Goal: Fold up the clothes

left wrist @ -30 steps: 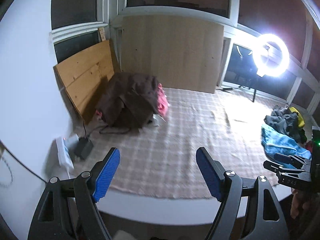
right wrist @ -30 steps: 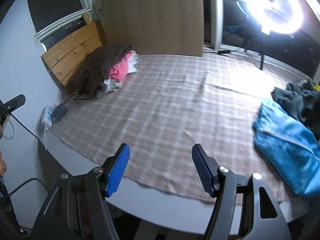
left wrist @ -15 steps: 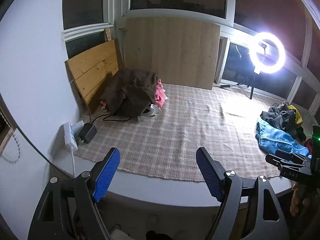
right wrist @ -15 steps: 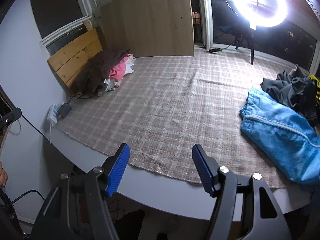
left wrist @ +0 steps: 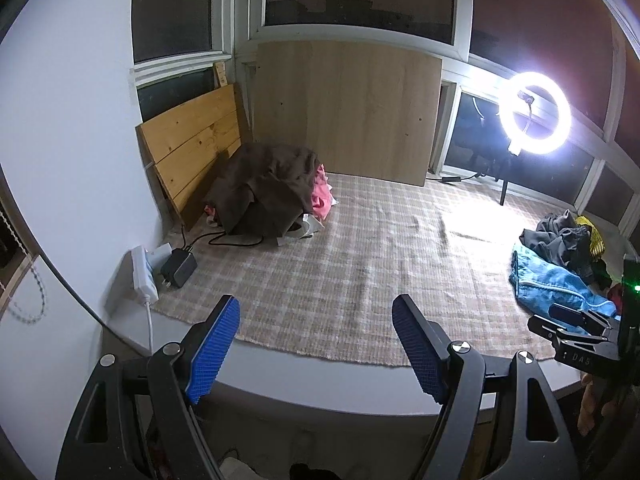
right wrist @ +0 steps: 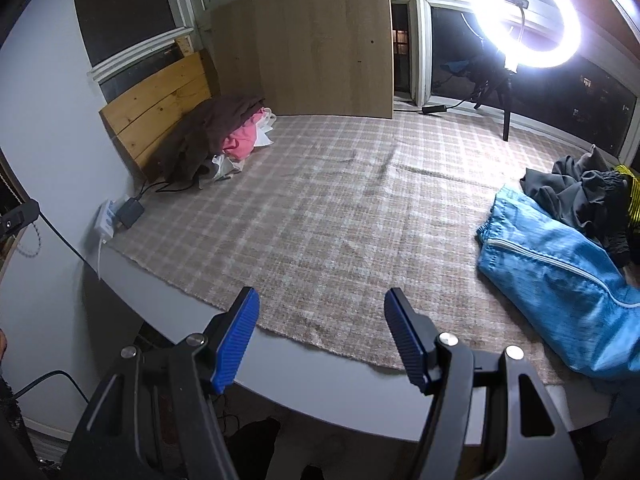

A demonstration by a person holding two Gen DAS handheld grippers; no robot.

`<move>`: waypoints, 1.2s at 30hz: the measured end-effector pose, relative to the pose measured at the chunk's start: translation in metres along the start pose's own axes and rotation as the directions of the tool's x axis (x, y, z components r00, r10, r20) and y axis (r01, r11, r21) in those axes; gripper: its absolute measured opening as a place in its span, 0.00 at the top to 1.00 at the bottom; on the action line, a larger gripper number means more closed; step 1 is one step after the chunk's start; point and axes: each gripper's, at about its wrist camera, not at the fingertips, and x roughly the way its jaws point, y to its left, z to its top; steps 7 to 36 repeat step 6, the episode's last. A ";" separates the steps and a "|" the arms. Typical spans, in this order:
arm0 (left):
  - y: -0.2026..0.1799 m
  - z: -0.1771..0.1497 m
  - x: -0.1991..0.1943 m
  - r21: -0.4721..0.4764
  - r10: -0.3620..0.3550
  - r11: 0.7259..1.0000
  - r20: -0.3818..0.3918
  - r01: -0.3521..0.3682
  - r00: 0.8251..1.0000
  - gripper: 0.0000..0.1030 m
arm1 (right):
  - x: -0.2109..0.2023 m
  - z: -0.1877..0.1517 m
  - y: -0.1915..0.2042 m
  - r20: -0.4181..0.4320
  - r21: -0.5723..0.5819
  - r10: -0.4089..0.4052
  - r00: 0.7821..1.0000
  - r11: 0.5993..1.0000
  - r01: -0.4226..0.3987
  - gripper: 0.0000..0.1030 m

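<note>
A blue zippered garment [right wrist: 560,276] lies at the right end of the table, with a dark grey garment [right wrist: 576,196] and a yellow one [right wrist: 630,196] piled behind it. The same pile shows in the left wrist view [left wrist: 556,256]. A brown garment [left wrist: 268,188] covers pink clothes [left wrist: 320,200] at the back left. My left gripper [left wrist: 316,344] is open and empty, held in front of the table's near edge. My right gripper [right wrist: 322,336] is open and empty over the near edge, left of the blue garment.
A plaid cloth [right wrist: 340,216] covers the table. A ring light [right wrist: 524,12] on a stand shines at the back right. Wooden boards [left wrist: 348,108] lean against the back windows. A power strip and adapter [left wrist: 160,268] with cables sit at the left edge.
Both grippers have pulled back and up from the table, so more of the near edge and room shows. Both stayed open. The clothes have not moved.
</note>
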 end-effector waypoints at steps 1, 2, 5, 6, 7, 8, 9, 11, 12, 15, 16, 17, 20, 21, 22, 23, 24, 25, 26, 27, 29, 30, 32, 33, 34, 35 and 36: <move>0.002 0.000 0.000 -0.007 0.002 1.000 -0.003 -0.002 1.000 0.25 | 0.000 0.000 -0.001 -0.001 0.002 -0.002 1.000 1.000 0.002 0.38; 0.003 0.000 0.001 -0.012 0.001 1.000 -0.005 -0.001 1.000 0.25 | 0.000 0.000 -0.001 0.000 0.006 -0.002 1.000 1.000 0.002 0.38; 0.007 0.000 -0.001 -0.029 -0.006 1.000 0.007 0.007 1.000 0.25 | 0.002 0.001 -0.003 -0.003 0.014 -0.001 1.000 1.000 0.001 0.38; 0.008 0.000 -0.002 -0.033 -0.009 0.999 0.016 0.010 1.000 0.25 | 0.003 0.001 -0.003 -0.004 0.016 -0.001 1.000 1.000 0.001 0.38; 0.008 0.000 -0.002 -0.033 -0.009 0.999 0.016 0.010 1.000 0.25 | 0.003 0.001 -0.003 -0.004 0.016 -0.001 1.000 1.000 0.001 0.38; 0.008 0.000 -0.002 -0.033 -0.009 0.999 0.016 0.010 1.000 0.25 | 0.003 0.001 -0.003 -0.004 0.016 -0.001 1.000 1.000 0.001 0.38; 0.008 0.000 -0.002 -0.033 -0.009 0.999 0.016 0.010 1.000 0.25 | 0.003 0.001 -0.003 -0.004 0.016 -0.001 1.000 1.000 0.001 0.38; 0.008 0.000 -0.002 -0.033 -0.009 0.999 0.016 0.010 1.000 0.25 | 0.003 0.001 -0.003 -0.004 0.016 -0.001 1.000 1.000 0.001 0.38; 0.008 0.000 -0.002 -0.033 -0.009 0.999 0.016 0.010 1.000 0.25 | 0.003 0.001 -0.003 -0.004 0.016 -0.001 1.000 1.000 0.001 0.38; 0.008 0.000 -0.002 -0.033 -0.009 0.999 0.016 0.010 1.000 0.25 | 0.003 0.001 -0.003 -0.004 0.016 -0.001 1.000 1.000 0.001 0.38; 0.008 0.000 -0.002 -0.033 -0.009 0.999 0.016 0.010 1.000 0.25 | 0.003 0.001 -0.003 -0.004 0.016 -0.001 1.000 1.000 0.001 0.38; 0.008 0.000 -0.002 -0.033 -0.009 0.999 0.016 0.010 1.000 0.25 | 0.003 0.001 -0.003 -0.004 0.016 -0.001 1.000 1.000 0.001 0.38; 0.008 0.000 -0.002 -0.033 -0.009 0.999 0.016 0.010 1.000 0.25 | 0.003 0.001 -0.003 -0.004 0.016 -0.001 1.000 1.000 0.001 0.38; 0.008 0.000 -0.002 -0.033 -0.009 0.999 0.016 0.010 1.000 0.25 | 0.003 0.001 -0.003 -0.004 0.016 -0.001 1.000 1.000 0.001 0.38; 0.008 0.000 -0.002 -0.033 -0.009 0.999 0.016 0.010 1.000 0.25 | 0.003 0.001 -0.003 -0.004 0.016 -0.001 1.000 1.000 0.001 0.38; 0.008 0.000 -0.002 -0.033 -0.009 0.999 0.016 0.010 1.000 0.25 | 0.003 0.001 -0.003 -0.004 0.016 -0.001 1.000 1.000 0.001 0.38; 0.008 0.000 -0.002 -0.033 -0.009 0.999 0.016 0.010 1.000 0.25 | 0.003 0.001 -0.003 -0.004 0.016 -0.001 1.000 1.000 0.001 0.38; 0.008 0.000 -0.002 -0.033 -0.009 0.999 0.016 0.010 1.000 0.25 | 0.003 0.001 -0.003 -0.004 0.016 -0.001 1.000 1.000 0.001 0.38; 0.008 0.000 -0.002 -0.033 -0.009 0.999 0.016 0.010 1.000 0.25 | 0.003 0.001 -0.003 -0.004 0.016 -0.001 1.000 1.000 0.001 0.38; 0.008 0.000 -0.002 -0.033 -0.009 0.999 0.016 0.010 1.000 0.25 | 0.003 0.001 -0.003 -0.004 0.016 -0.001 1.000 1.000 0.001 0.38; 0.008 0.000 -0.002 -0.033 -0.009 0.999 0.016 0.010 1.000 0.25 | 0.003 0.001 -0.003 -0.004 0.016 -0.001 1.000 1.000 0.001 0.38; 0.008 0.000 -0.002 -0.033 -0.009 0.999 0.016 0.010 1.000 0.25 | 0.003 0.001 -0.003 -0.004 0.016 -0.001 1.000 1.000 0.001 0.38; 0.008 0.000 -0.002 -0.033 -0.009 0.999 0.016 0.010 1.000 0.25 | 0.003 0.001 -0.003 -0.004 0.016 -0.001 1.000 1.000 0.001 0.38; 0.008 0.000 -0.002 -0.033 -0.009 0.999 0.016 0.010 1.000 0.25 | 0.003 0.001 -0.003 -0.004 0.016 -0.001 1.000 1.000 0.001 0.38; 0.008 0.000 -0.002 -0.033 -0.009 0.999 0.016 0.010 1.000 0.25 | 0.003 0.001 -0.003 -0.004 0.016 -0.001 1.000 1.000 0.001 0.38; 0.008 0.000 -0.002 -0.033 -0.009 0.999 0.016 0.010 1.000 0.25 | 0.003 0.001 -0.003 -0.004 0.016 -0.001 1.000 1.000 0.001 0.38; 0.008 0.000 -0.002 -0.033 -0.009 0.999 0.016 0.010 1.000 0.25 | 0.003 0.001 -0.003 -0.004 0.016 -0.001 1.000 1.000 0.001 0.38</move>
